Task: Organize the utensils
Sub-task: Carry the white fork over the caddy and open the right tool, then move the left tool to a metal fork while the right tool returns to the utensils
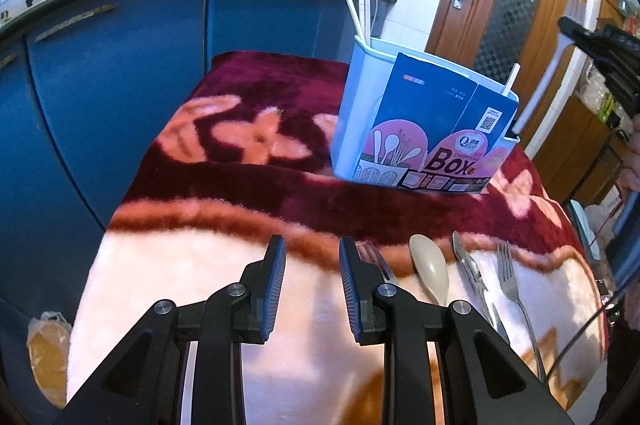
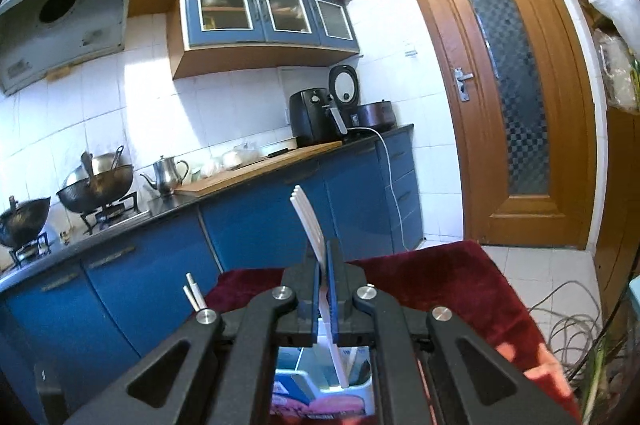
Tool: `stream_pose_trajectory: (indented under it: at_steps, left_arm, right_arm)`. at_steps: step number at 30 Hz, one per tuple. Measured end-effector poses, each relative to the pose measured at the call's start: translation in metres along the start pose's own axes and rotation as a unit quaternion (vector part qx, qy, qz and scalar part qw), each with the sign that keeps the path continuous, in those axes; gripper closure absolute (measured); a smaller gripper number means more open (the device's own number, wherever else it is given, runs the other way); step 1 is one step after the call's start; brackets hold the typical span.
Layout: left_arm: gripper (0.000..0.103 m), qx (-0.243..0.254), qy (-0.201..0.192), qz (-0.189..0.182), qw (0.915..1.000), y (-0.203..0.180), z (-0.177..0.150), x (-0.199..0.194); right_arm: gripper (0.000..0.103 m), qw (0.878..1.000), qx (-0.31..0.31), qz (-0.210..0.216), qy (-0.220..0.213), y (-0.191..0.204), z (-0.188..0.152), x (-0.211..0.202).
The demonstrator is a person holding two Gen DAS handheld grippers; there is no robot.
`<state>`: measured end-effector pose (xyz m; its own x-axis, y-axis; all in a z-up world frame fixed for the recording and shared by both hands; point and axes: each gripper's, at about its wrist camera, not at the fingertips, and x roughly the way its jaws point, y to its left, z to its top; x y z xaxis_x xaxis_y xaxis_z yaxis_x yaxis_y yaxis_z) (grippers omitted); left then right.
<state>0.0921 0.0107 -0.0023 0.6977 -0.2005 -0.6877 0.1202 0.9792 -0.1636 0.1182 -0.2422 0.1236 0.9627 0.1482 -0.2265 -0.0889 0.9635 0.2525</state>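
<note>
A light-blue utensil holder (image 1: 352, 113) with a "BOX" card on its front stands on the patterned blanket (image 1: 240, 185). White sticks (image 1: 360, 9) poke out of it. My right gripper (image 2: 323, 253) is shut on a white plastic fork (image 2: 306, 213), tines up. In the left wrist view this fork (image 1: 548, 77) slants down from the right gripper (image 1: 588, 37) to the holder's right rim. My left gripper (image 1: 311, 245) hovers open and empty over the blanket. Beside it lie a metal fork (image 1: 372, 257), a beige spoon (image 1: 430, 265), a metal utensil (image 1: 472, 273) and another metal fork (image 1: 510, 277).
Blue cabinets (image 1: 120, 85) and a counter with a wok (image 2: 96, 185), kettle (image 2: 168, 175) and air fryer (image 2: 312, 117) run behind the table. A wooden door (image 2: 500, 85) is at the right, cables (image 2: 568, 325) on the floor, a bag (image 1: 48, 345) at lower left.
</note>
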Motion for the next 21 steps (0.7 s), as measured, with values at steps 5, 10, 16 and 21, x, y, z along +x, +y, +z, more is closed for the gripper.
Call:
stream_pose_trajectory:
  at_steps: [5,10,16,21]
  left_arm:
    - [0.075,-0.005,0.0,-0.001,1.0,0.003,0.0,0.0]
    - [0.075,-0.005,0.001,-0.003,1.0,0.004,-0.001,0.001]
    - [0.075,-0.005,0.001,-0.005,1.0,0.003,-0.002,0.0]
    - [0.075,-0.005,0.002,-0.01,0.9999,0.0,-0.003,-0.003]
  right_arm:
    - [0.098,1.0,-0.009,-0.013,0.027,-0.001,-0.018,0.024]
    - [0.094,0.997,-0.017,-0.008,0.074,-0.004,-0.035,0.036]
    - [0.068,0.998,-0.029,-0.009,0.058,-0.006,-0.037,0.019]
    - [0.065,0.998,-0.024,-0.012,0.05,-0.01,-0.03,0.002]
